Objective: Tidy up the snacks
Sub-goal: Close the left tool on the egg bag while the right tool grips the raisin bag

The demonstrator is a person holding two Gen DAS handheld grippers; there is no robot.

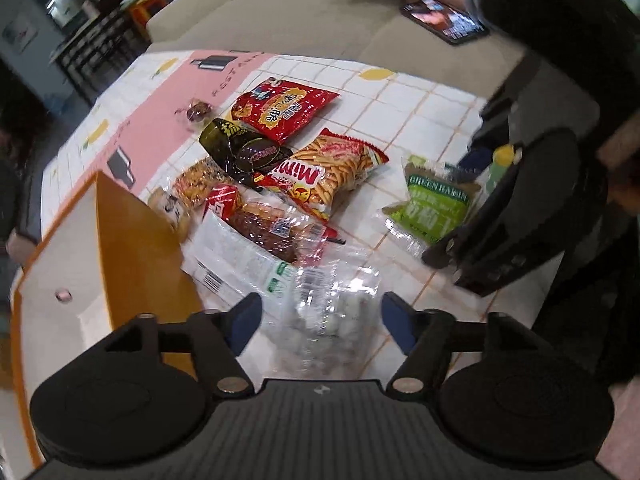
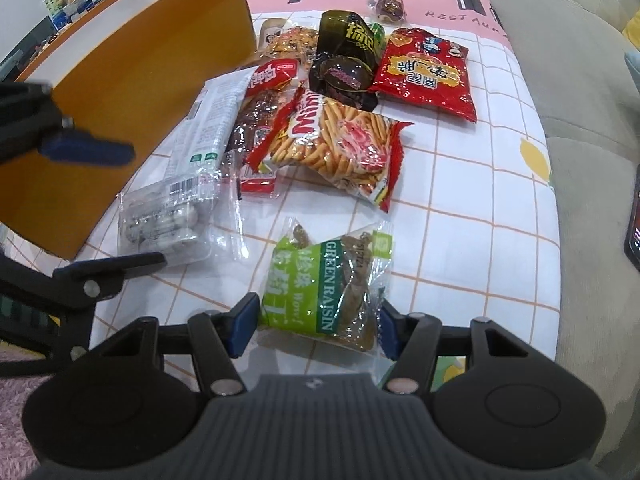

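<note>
While the raisin bag [image 2: 326, 286] is flanked by the pads of the right claw [image 2: 316, 326], a grasp appears to be in hand: the pads are seen at or against the bag's two edges, though whether they press cannot be told. The left claw [image 1: 320, 322] is held wide open above the clear bag [image 1: 340, 304] of pale sweets, with nothing gripped. From the right wrist view, the left claw's fingers [image 2: 88, 148] are seen spread to either side of that clear bag, which lies just beside the orange box [image 2: 132, 92].

The step is judged to be the picking of single packs for sorting. For the next move, a firmer close on the raisin bag would be called for, then a lift clear of the desk [image 2: 460, 220]; the crinkly film may slip, so a grip on the filled middle would be safer.

Further out, a heap is formed by the stick bag [image 2: 340, 148], the red bag [image 2: 424, 72], a dark pack [image 2: 344, 60], a sausage pack [image 2: 256, 120] and a white pack [image 2: 208, 120], several overlapping. A small wrapped cake [image 2: 386, 6] lies apart.

The desk is covered by a gridded cloth with a pink band. A beige sofa [image 1: 320, 20] stands behind, with a phone [image 1: 444, 20] on it.
</note>
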